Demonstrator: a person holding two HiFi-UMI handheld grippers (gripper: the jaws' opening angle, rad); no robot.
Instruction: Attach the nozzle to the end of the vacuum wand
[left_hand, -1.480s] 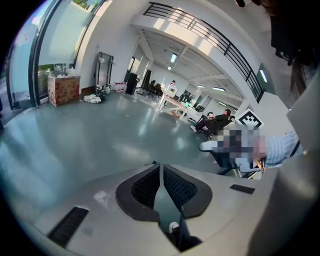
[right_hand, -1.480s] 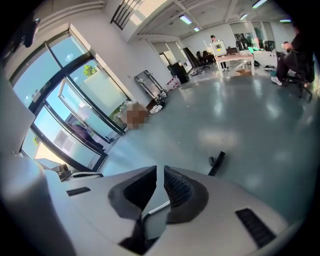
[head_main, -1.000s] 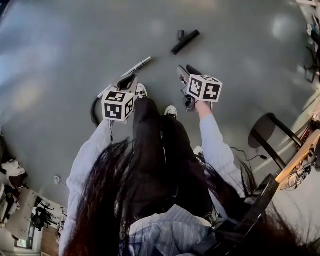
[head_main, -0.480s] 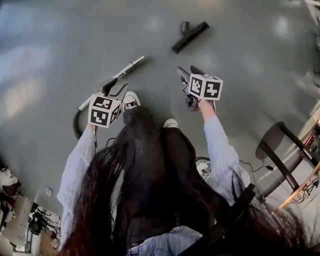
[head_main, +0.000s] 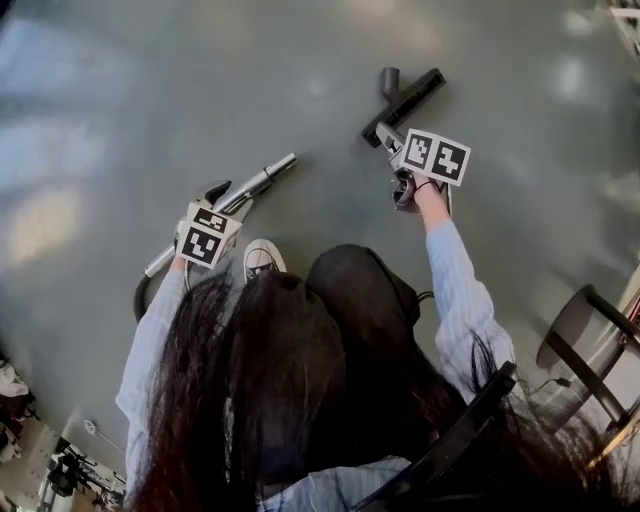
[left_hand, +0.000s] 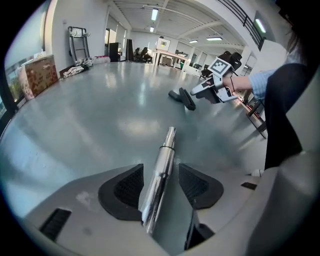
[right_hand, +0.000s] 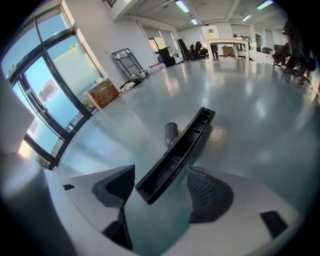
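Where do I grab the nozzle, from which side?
Grip the nozzle by its long bar's near end, from above, jaws across its narrow width. That end lies untouched between the just-opened jaws of the right gripper; the neck stays free.

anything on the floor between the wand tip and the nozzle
Nothing: only bare grey floor separates the metal wand tip from the black nozzle. The head view shows it, and the left gripper view agrees.

Ceiling strip lights (left_hand: 154, 14) and tall windows (right_hand: 50, 85) light the room evenly, leaving pale glare patches on the glossy floor (head_main: 120, 120). Both gripper views bow strongly toward dark, rounded corners. The head view is slightly soft, with faint shadows.
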